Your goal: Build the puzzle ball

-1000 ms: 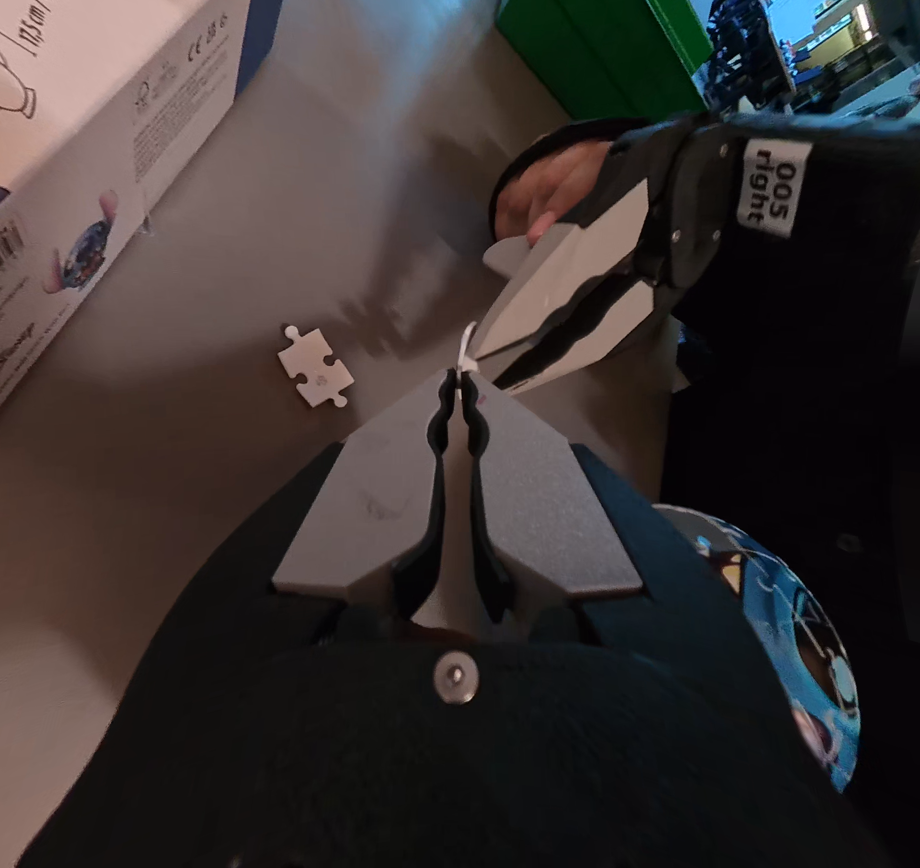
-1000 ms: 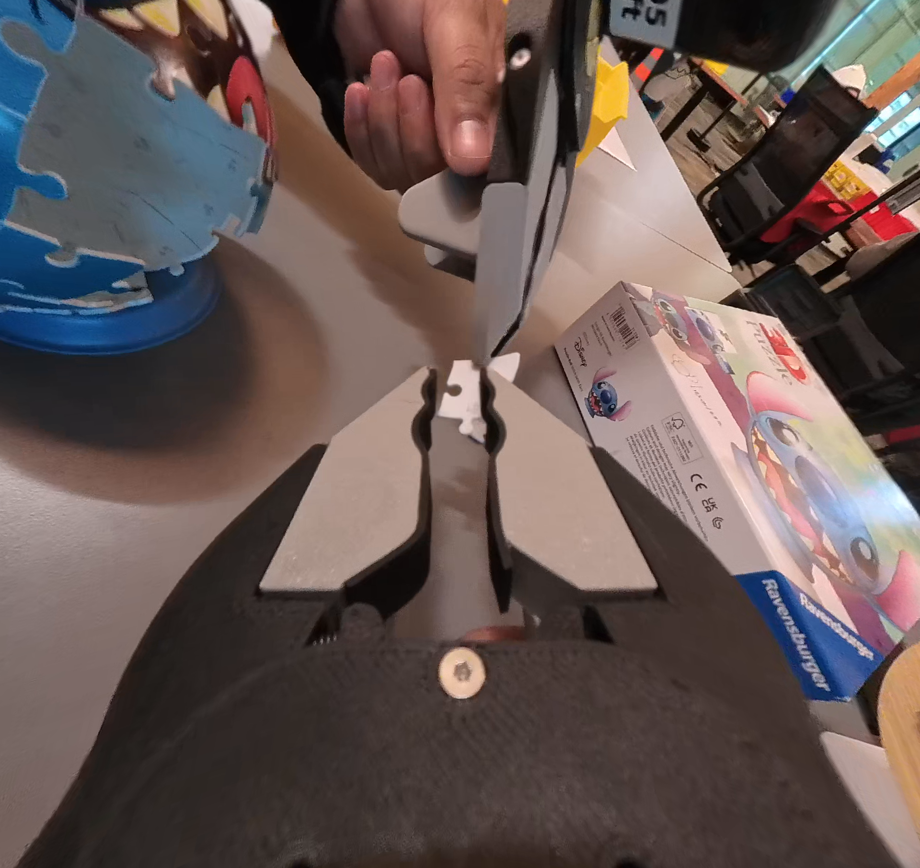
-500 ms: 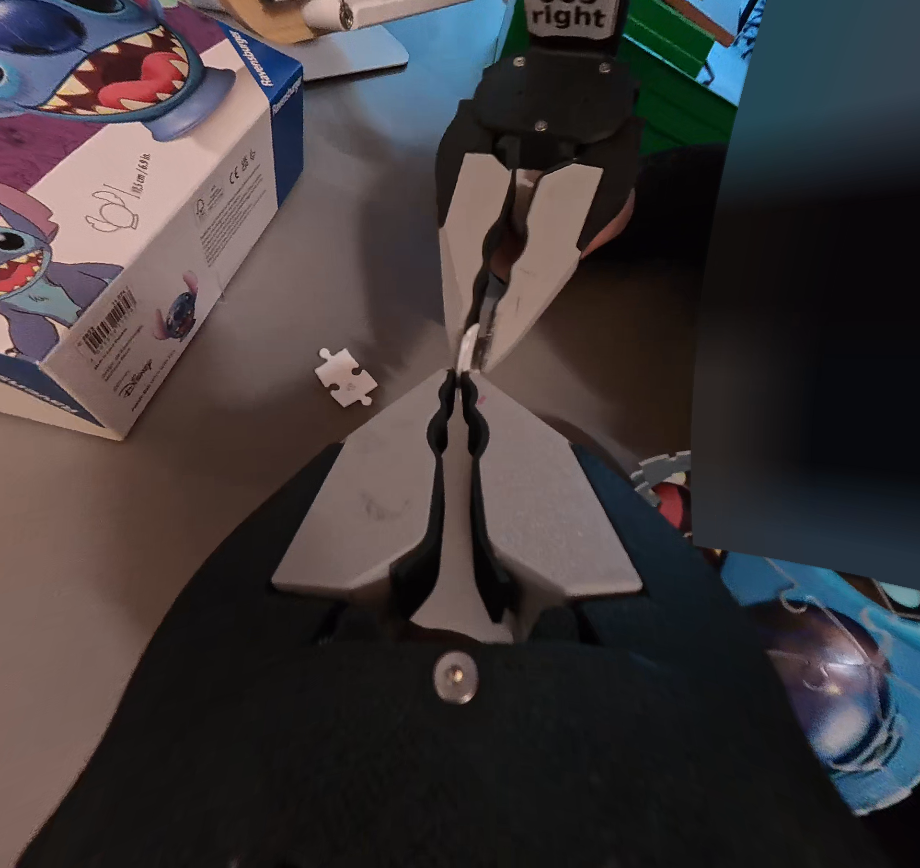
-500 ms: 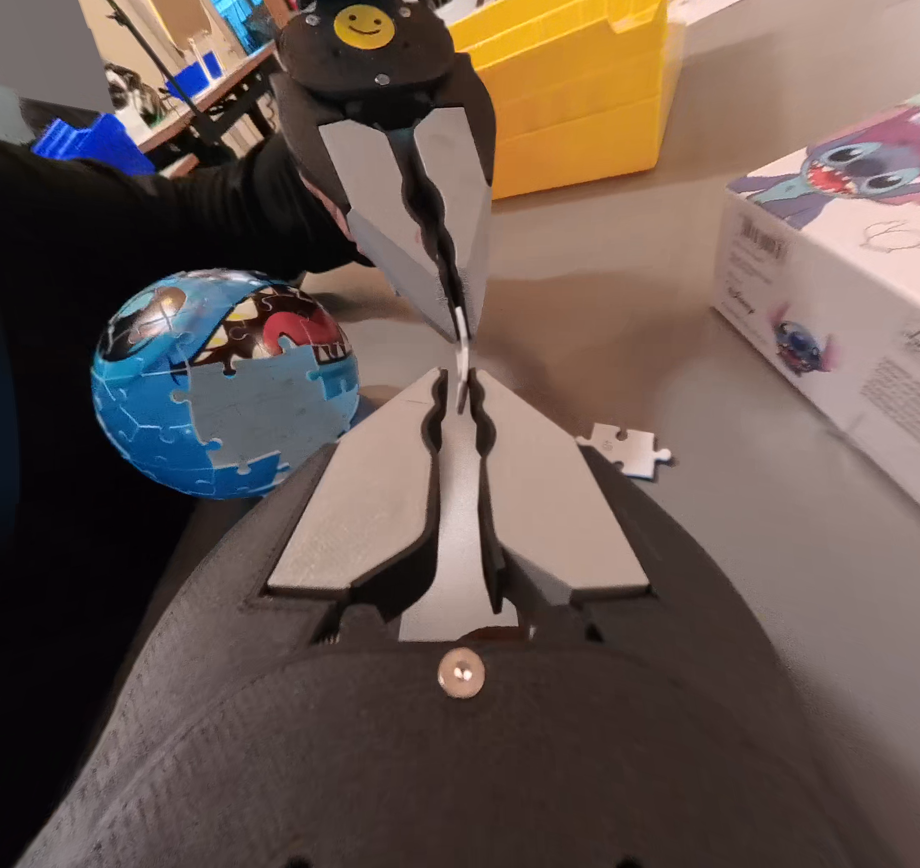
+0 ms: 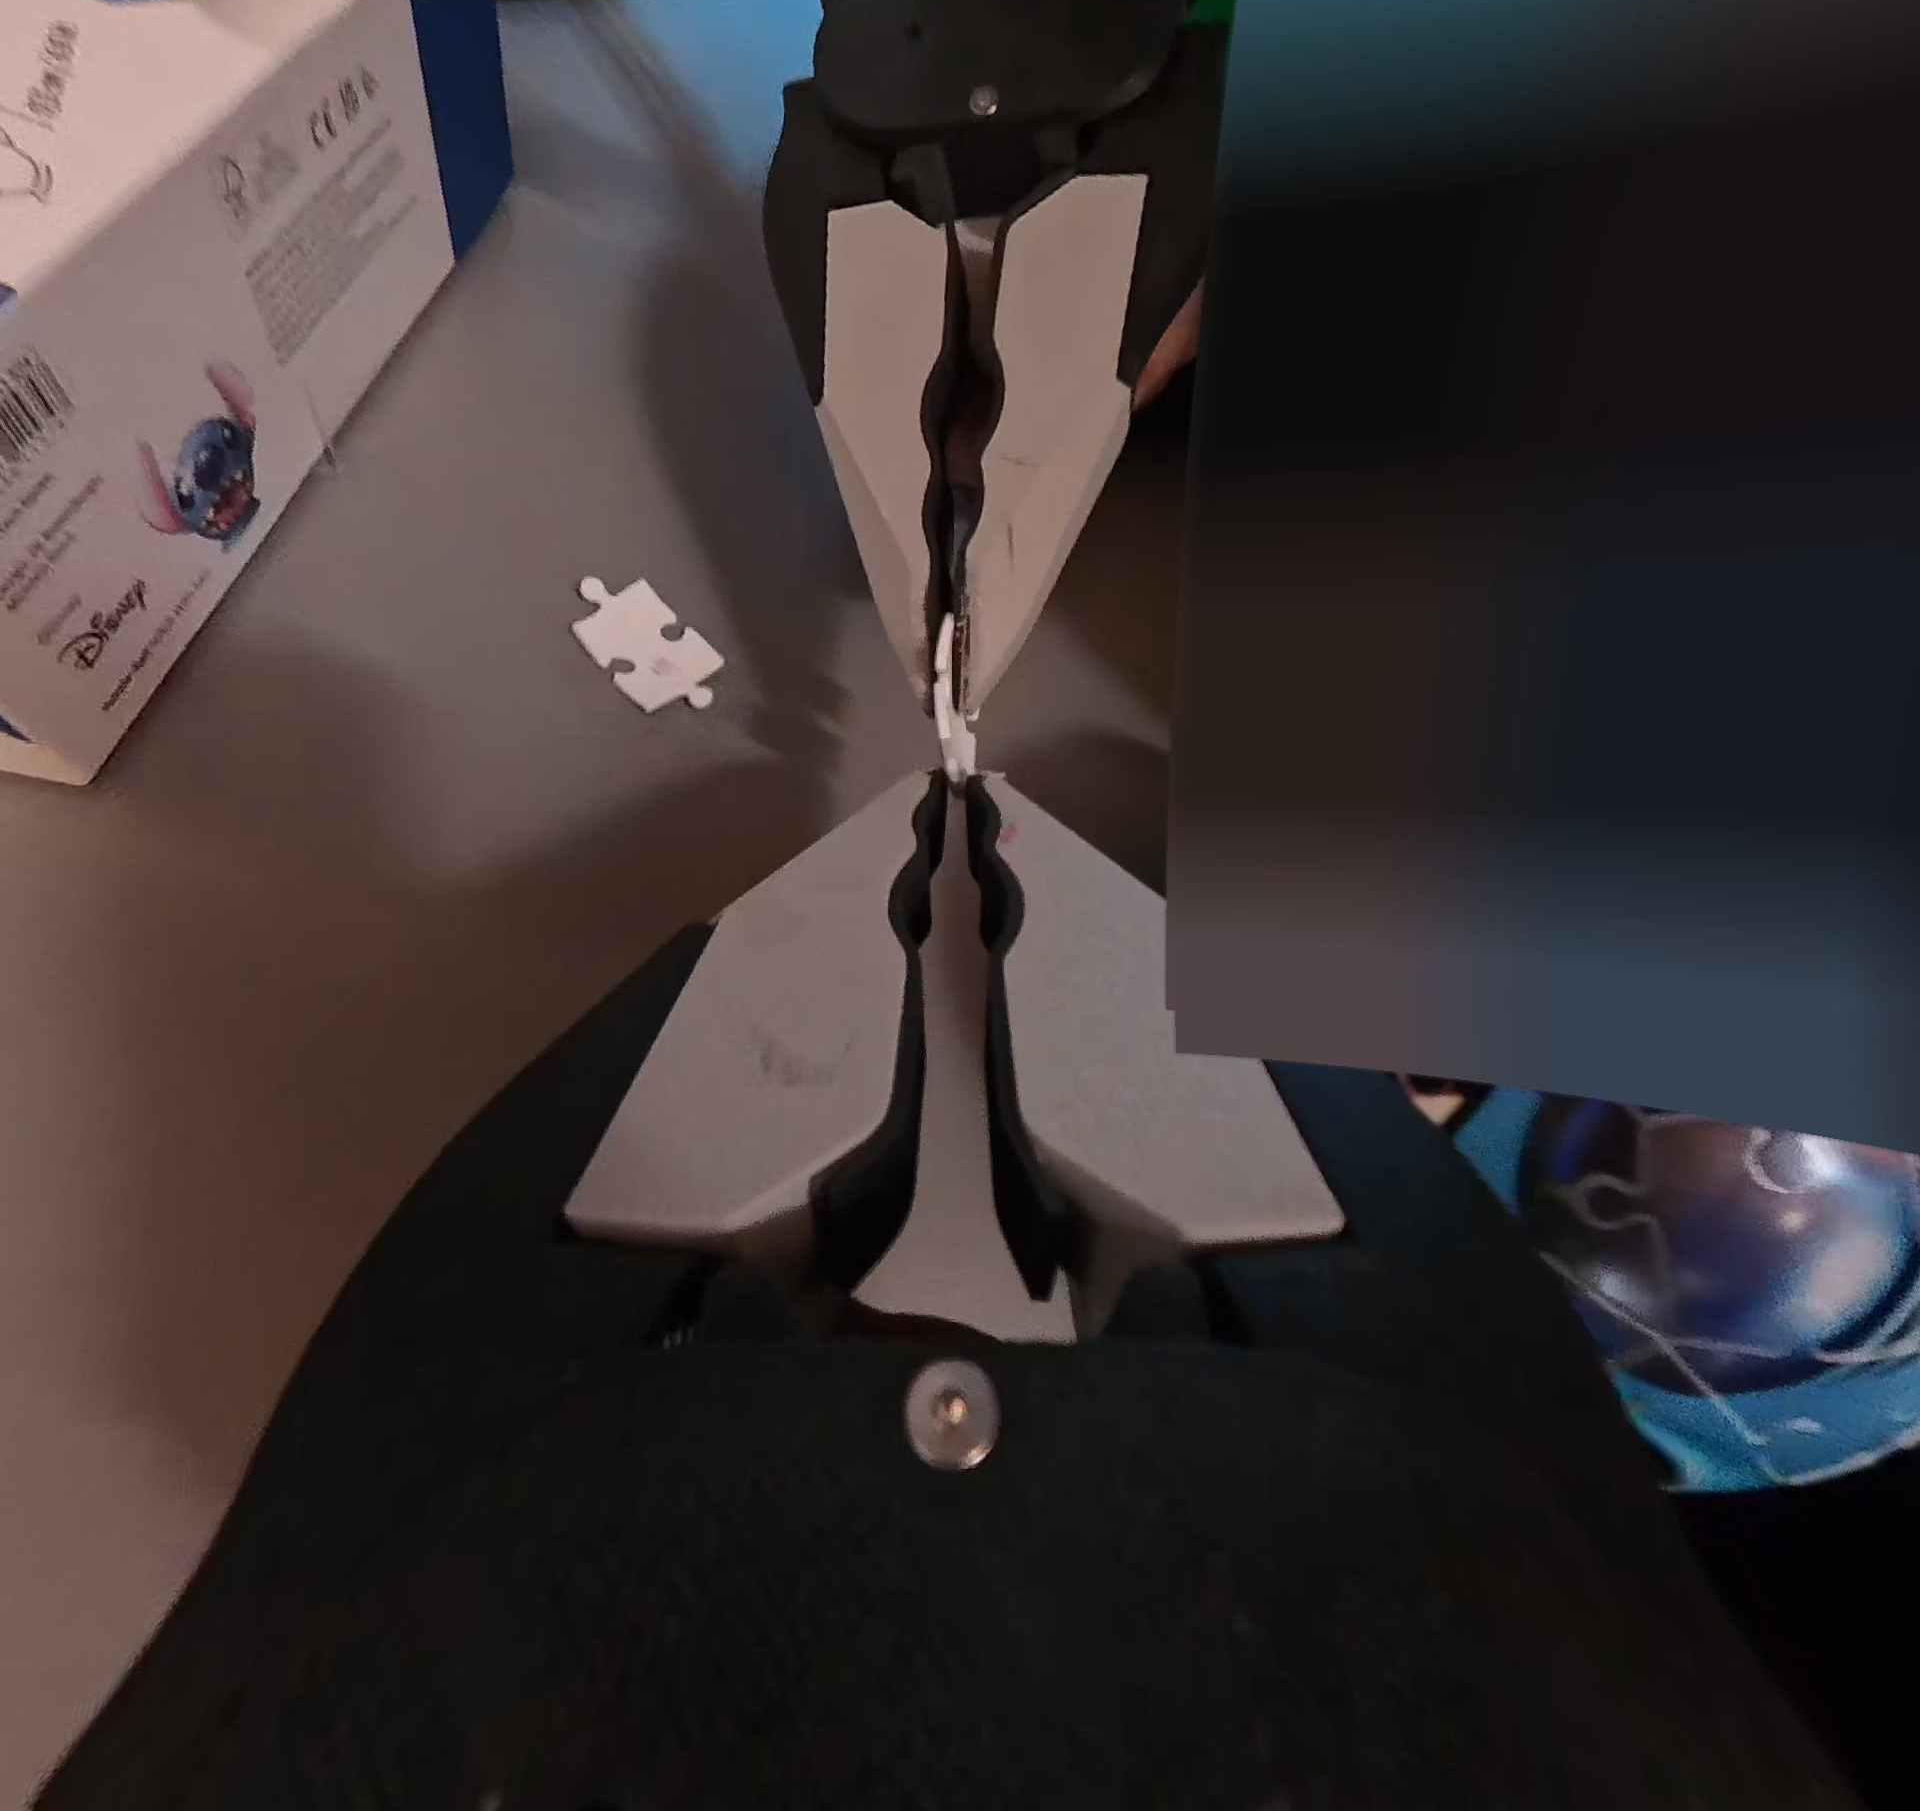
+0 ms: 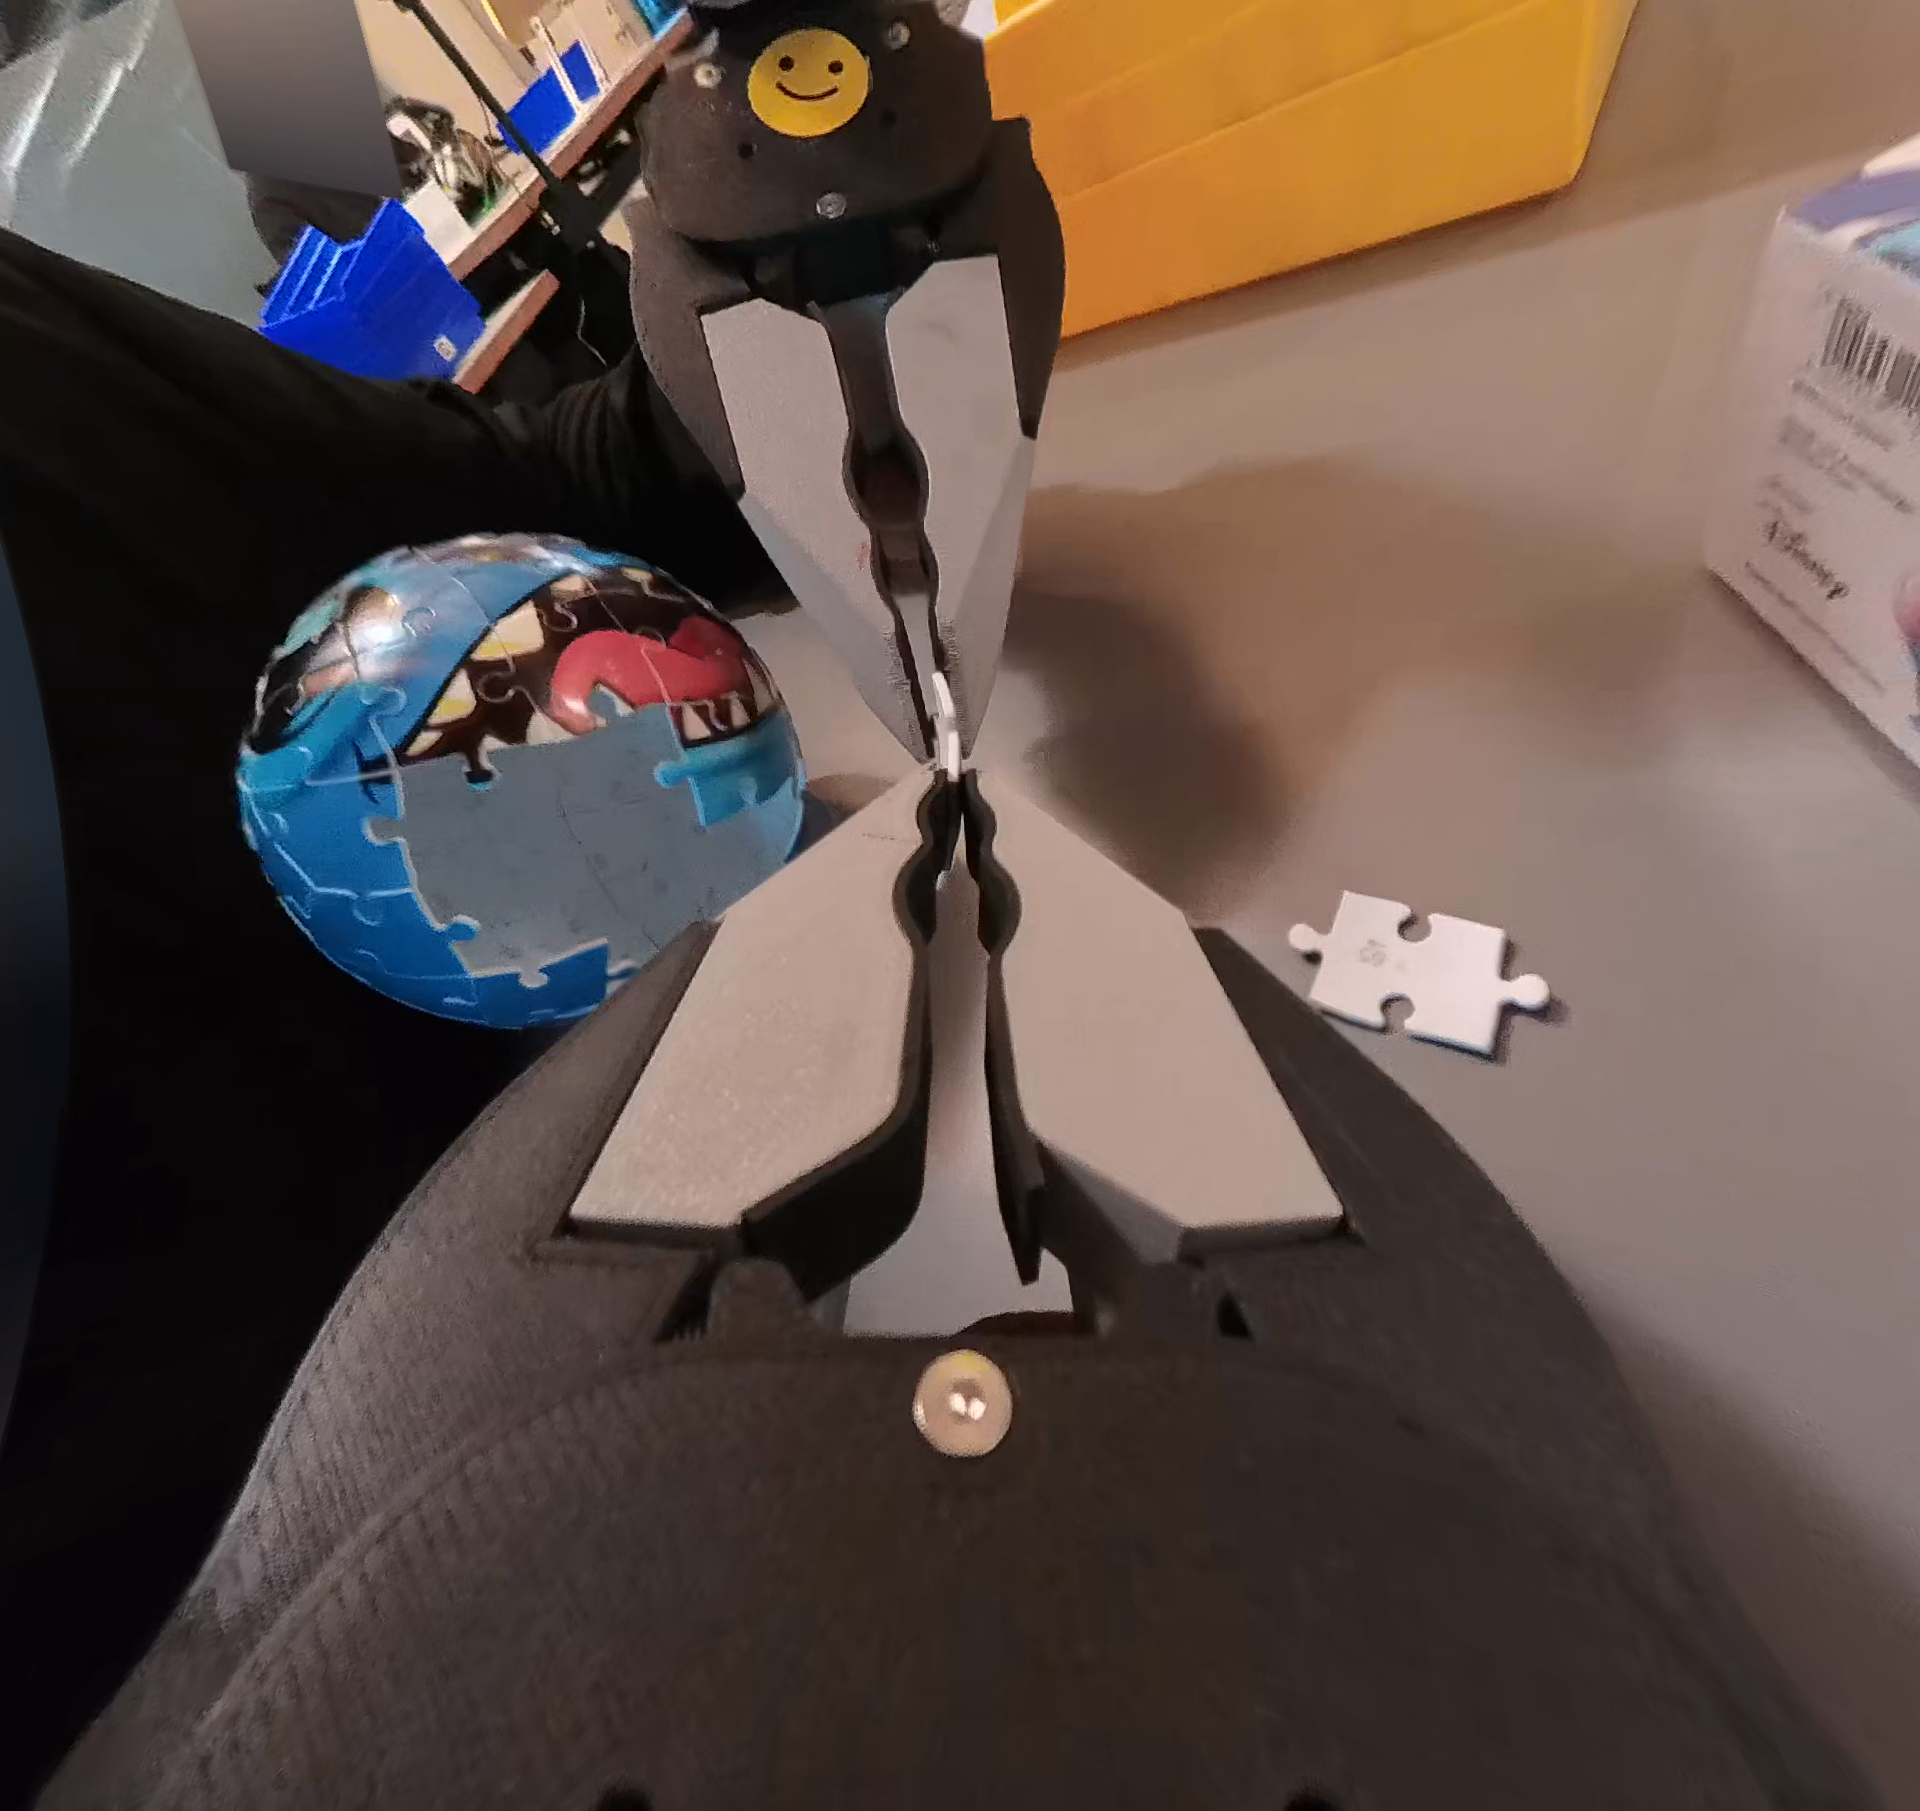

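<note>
On the grey surface (image 6: pixel 1558 670), we faced a part-built puzzle ball (image 6: pixel 520 785), blue with a toothy mouth printed across it and a patch of plain grey-blue pieces toward us, standing low on the left side of the right wrist view. The puzzle's box (image 5: pixel 208 327) lay well apart on the opposite side, a yellow bin (image 6: pixel 1299 99) behind.

Above the surface, between ball and box, we held our two claws tip to tip. The left claw (image 5: pixel 954 776) was pinched almost fully together on the near end of a small white piece (image 5: pixel 951 712), and the right claw (image 6: pixel 951 774) looked equally closed on its other end. Seen edge-on, the piece ran straight along the line joining the tips; we could not tell whether it was one piece or two being joined.

We judged the coming move to hang on this: the ball sat off to the left claw's side of that line and lower, so the held piece would have to travel that way. A spare white piece (image 6: pixel 1418 966) lay face down near the box.
</note>
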Available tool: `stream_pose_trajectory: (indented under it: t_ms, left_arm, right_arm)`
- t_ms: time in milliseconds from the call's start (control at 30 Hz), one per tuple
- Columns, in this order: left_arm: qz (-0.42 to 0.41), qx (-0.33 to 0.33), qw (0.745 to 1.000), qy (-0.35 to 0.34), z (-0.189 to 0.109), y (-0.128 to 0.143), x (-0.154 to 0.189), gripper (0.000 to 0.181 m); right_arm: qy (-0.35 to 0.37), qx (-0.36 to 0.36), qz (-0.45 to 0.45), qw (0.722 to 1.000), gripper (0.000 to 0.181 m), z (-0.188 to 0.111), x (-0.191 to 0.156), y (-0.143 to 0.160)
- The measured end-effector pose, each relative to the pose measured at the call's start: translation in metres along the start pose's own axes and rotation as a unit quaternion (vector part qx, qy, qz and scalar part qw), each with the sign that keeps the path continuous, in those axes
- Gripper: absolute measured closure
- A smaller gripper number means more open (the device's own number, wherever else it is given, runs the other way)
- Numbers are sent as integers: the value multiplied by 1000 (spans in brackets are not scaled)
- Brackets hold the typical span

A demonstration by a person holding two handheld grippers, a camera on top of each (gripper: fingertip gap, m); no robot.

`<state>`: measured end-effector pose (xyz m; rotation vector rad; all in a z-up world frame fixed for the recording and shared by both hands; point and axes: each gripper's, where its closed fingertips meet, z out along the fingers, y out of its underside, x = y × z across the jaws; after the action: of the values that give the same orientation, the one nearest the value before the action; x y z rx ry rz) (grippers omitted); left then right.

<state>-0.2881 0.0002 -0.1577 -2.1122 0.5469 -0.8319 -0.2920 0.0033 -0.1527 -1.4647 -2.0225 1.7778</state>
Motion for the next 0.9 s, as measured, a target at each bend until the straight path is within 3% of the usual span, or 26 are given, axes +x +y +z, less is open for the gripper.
stream_pose_trajectory:
  t_ms: [33, 67, 200, 300, 567, 700, 900]
  left_arm:
    - [1, -12, 1000, -12, 1, 4, -4, 172]
    - [2, -22, 999, -30, 0, 7, -11, 161]
    - [-4, -4, 997, -82, -17, 3, -34, 165]
    - [-43, 29, 998, -42, -20, -5, -30, 165]
    - [-62, 28, 998, 9, -3, -4, -14, 165]
    - [-54, 28, 998, 21, 4, -3, -9, 175]
    - [-55, 31, 998, 30, 3, -3, -7, 181]
  right_arm:
    - [-2, -4, 5, 1000, 181, 1, 1, 4]
    - [-5, -7, 11, 1000, 181, 0, 2, 8]
    - [-16, 8, 36, 999, 181, -5, 4, 6]
    - [-15, 12, 55, 998, 181, -4, 8, 7]
    - [-36, 60, 98, 993, 181, -2, 8, -6]
    - [-11, 45, 101, 994, 181, 6, 9, 0]
    - [-37, 50, 123, 990, 179, 5, 4, 0]
